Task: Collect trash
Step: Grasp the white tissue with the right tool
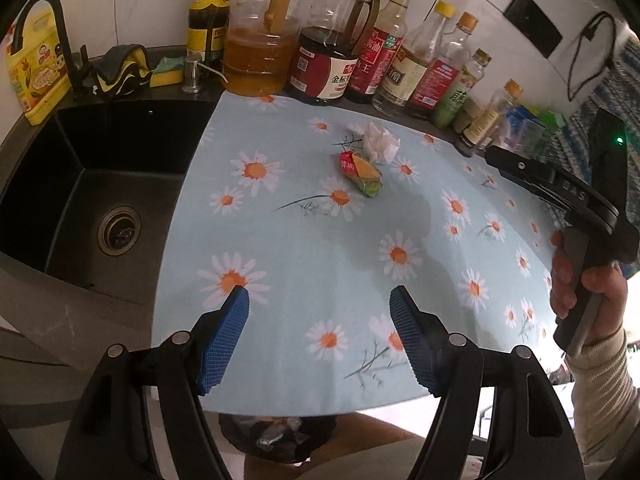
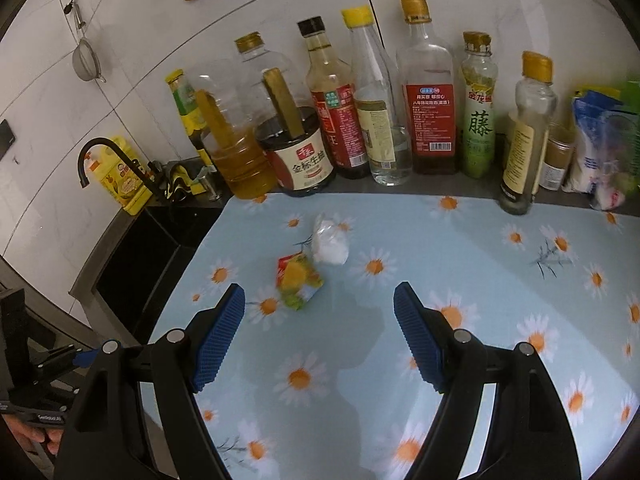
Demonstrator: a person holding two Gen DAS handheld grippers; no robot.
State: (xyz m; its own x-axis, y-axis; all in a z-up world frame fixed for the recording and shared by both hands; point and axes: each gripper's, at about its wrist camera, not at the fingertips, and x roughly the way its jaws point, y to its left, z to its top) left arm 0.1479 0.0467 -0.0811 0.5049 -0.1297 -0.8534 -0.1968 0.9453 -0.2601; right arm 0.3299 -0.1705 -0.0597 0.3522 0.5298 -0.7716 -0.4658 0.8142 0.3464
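Observation:
A crumpled colourful snack wrapper (image 1: 362,172) lies on the blue daisy-print cloth (image 1: 304,248), with a crumpled white tissue (image 1: 380,142) touching it just behind. Both also show in the right wrist view: the wrapper (image 2: 299,280) and the tissue (image 2: 330,244). My left gripper (image 1: 320,300) is open and empty, well short of the trash, above the cloth's near part. My right gripper (image 2: 319,298) is open and empty, hovering just in front and right of the wrapper. A black-lined trash bin (image 1: 276,436) with rubbish sits below the counter's front edge.
A row of oil, sauce and vinegar bottles (image 2: 344,120) lines the back wall. A black sink (image 1: 104,184) with a faucet (image 1: 48,32) lies left of the cloth. Packets (image 2: 604,148) stand at the back right. The hand holding the right gripper (image 1: 584,264) is at the right.

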